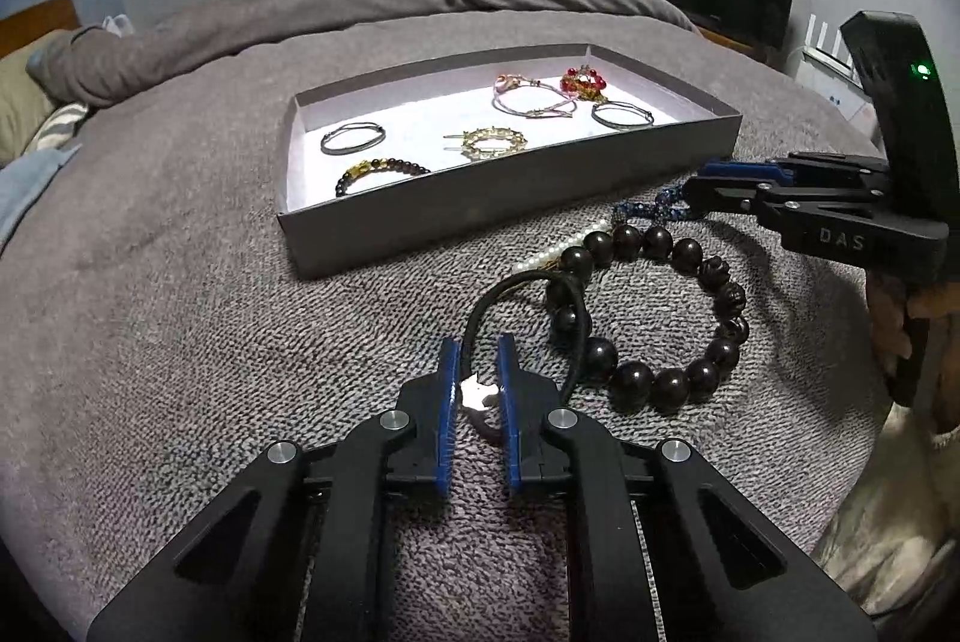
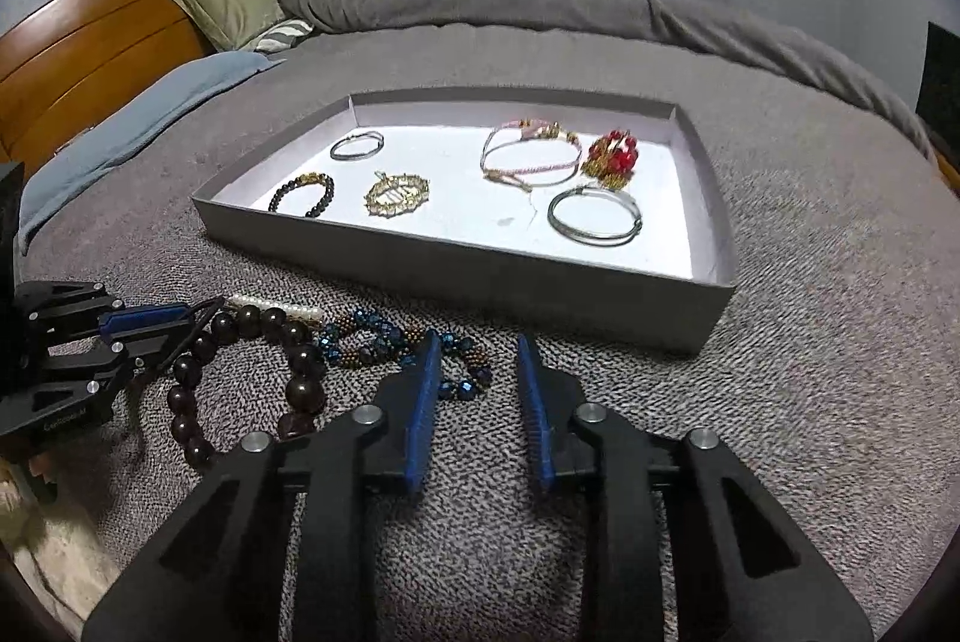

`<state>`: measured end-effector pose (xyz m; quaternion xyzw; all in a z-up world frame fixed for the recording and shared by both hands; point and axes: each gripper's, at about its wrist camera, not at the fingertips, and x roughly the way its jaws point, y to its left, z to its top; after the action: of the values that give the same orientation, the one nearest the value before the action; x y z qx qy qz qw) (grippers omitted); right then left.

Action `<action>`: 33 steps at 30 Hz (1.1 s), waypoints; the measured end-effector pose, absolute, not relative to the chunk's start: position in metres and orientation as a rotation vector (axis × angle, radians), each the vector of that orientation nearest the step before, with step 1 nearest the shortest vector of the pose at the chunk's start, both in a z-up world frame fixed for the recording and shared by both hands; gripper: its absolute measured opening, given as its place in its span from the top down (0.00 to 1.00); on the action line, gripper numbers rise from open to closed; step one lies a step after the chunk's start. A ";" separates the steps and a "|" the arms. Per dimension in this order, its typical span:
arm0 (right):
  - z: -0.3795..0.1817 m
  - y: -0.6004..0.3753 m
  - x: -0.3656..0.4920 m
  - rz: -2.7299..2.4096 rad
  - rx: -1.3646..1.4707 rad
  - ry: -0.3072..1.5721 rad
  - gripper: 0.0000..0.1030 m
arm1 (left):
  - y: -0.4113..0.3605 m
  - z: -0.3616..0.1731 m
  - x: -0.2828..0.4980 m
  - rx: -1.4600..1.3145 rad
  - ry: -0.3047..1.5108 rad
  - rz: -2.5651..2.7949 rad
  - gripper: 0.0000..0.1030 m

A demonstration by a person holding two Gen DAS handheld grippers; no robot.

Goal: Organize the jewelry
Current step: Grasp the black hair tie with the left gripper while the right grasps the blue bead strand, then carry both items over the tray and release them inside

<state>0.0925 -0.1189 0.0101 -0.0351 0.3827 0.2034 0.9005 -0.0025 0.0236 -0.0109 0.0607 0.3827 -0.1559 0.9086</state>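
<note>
- So far six pieces lie in the grey tray (image 2: 456,276), ahead of both grippers on the bed (image 2: 810,372): two silver bangles, a dark beaded bracelet with a gold charm, a gold ring-shaped piece, a pink cord bracelet and a red beaded cluster.
- Four pieces are left on the blanket, on the near side of the tray: a black cord loop (image 1: 528,318), a large dark wooden bead bracelet (image 1: 660,306), a blue crystal bead strand (image 2: 384,342) and a white pearl strand (image 2: 282,307).
- Left gripper (image 1: 480,372): jaws drawn close around the black cord loop with a thin gap showing; I cannot tell whether the pads press on it.
- Right gripper (image 2: 477,372): jaws narrowed but apart, its left finger beside the blue strand, nothing clamped.
- By my judgement, over half is done.
</note>
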 end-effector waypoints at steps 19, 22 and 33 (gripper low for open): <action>0.011 -0.108 0.075 0.485 -0.107 0.775 0.93 | 0.023 -0.011 -0.002 0.128 0.792 -0.324 0.87; 0.016 -0.110 0.072 0.483 -0.102 0.742 0.93 | 0.024 -0.010 -0.002 0.127 0.784 -0.326 0.87; 0.042 -0.117 0.060 0.494 -0.095 0.632 0.93 | 0.027 0.007 -0.012 0.124 0.699 -0.328 0.87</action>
<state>0.0601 -0.1170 0.0417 -0.0462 0.3077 0.2403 0.9195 -0.0122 0.0273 0.0074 0.0603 0.3409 -0.1597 0.9245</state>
